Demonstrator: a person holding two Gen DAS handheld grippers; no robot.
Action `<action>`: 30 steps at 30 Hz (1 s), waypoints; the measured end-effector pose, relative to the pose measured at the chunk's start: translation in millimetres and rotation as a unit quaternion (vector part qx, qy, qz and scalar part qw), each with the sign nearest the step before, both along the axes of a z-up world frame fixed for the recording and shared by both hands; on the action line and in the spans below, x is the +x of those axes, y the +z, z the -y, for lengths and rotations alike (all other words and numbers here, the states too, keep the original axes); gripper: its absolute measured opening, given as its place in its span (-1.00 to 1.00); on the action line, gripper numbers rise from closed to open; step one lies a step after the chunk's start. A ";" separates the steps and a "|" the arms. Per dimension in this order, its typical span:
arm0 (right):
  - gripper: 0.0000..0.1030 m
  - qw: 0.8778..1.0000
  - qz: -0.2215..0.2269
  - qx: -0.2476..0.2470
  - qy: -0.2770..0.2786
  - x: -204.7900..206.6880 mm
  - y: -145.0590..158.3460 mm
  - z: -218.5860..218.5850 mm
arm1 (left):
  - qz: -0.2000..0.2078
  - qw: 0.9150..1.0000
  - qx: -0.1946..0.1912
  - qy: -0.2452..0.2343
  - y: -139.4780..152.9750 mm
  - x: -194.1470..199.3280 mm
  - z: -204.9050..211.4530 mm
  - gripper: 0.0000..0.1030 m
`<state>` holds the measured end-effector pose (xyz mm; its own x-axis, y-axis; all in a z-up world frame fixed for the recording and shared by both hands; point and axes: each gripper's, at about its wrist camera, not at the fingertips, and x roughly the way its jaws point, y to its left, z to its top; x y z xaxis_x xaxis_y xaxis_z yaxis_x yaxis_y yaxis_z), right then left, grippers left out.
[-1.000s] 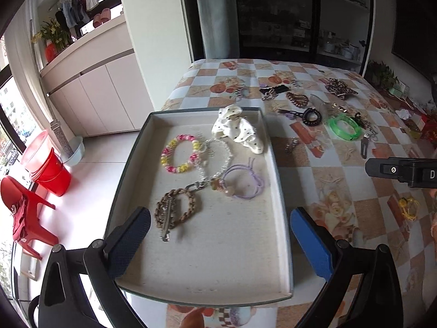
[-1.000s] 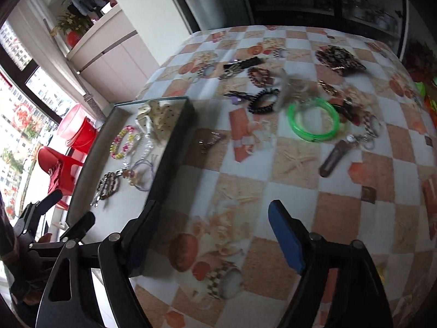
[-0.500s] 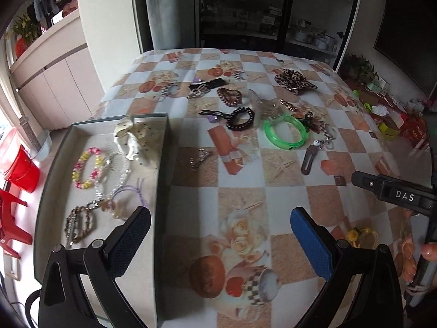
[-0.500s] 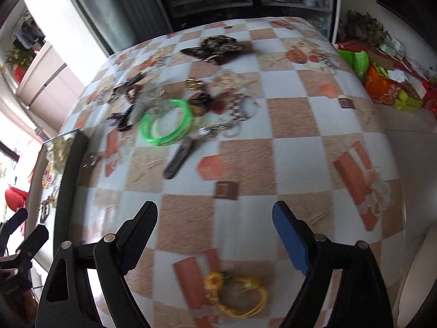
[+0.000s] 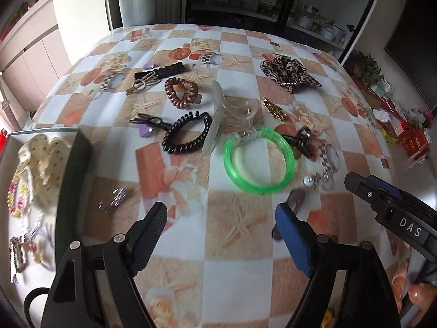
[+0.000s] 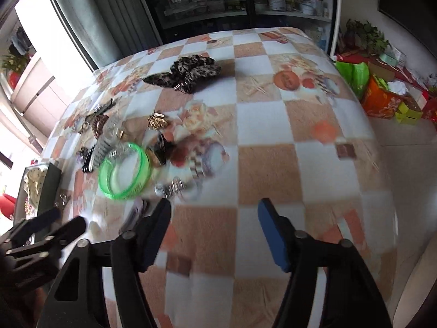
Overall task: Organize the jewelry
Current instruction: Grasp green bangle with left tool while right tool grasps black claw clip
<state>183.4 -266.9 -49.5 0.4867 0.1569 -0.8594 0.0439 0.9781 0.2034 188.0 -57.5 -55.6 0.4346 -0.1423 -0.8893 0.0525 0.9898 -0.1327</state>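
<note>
Jewelry lies scattered over the checkered tablecloth (image 5: 240, 235), ahead of both grippers. The green bangle (image 5: 259, 160) sits just beyond the left gripper (image 5: 221, 227), whose jaws stand wide apart and hold nothing. A black spiral hair tie (image 5: 188, 133) lies to the bangle's left, with a brown spiral tie (image 5: 180, 92) farther back and a leopard scrunchie (image 5: 289, 72) at the far side. The tray (image 5: 71, 169) at the left edge holds a dotted cream scrunchie (image 5: 41, 156). The right gripper (image 6: 214, 227), jaws also wide and empty, hovers over bare cloth, the bangle ahead to its left.
</note>
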 end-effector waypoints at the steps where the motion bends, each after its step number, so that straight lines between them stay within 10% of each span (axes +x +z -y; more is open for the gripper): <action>1: 0.19 1.000 0.001 0.010 0.001 6.4 -1.4 -0.5 | -0.001 1.000 0.000 0.002 -2.0 5.5 1.3 0.63; 14: -0.01 0.998 0.000 0.029 0.056 59.4 -20.1 -28.9 | -0.004 0.999 0.023 0.022 -23.7 44.5 16.3 0.31; 17: -0.03 0.998 0.001 0.036 0.060 63.4 -21.5 -34.6 | 0.004 0.999 0.043 0.018 -23.3 42.9 21.1 0.06; 21: -0.68 0.997 -0.006 0.032 0.068 64.6 -24.7 -44.0 | 0.007 0.999 0.038 0.010 -20.9 39.9 20.3 -0.45; 23: -0.68 0.997 -0.007 0.039 0.068 63.0 -24.4 -43.3 | 0.007 1.000 0.029 0.007 -20.2 38.2 17.1 -0.80; 30: -0.68 0.997 0.002 0.061 0.047 48.7 -16.4 -25.3 | 0.004 1.000 0.009 -0.011 -19.3 21.7 7.9 -0.83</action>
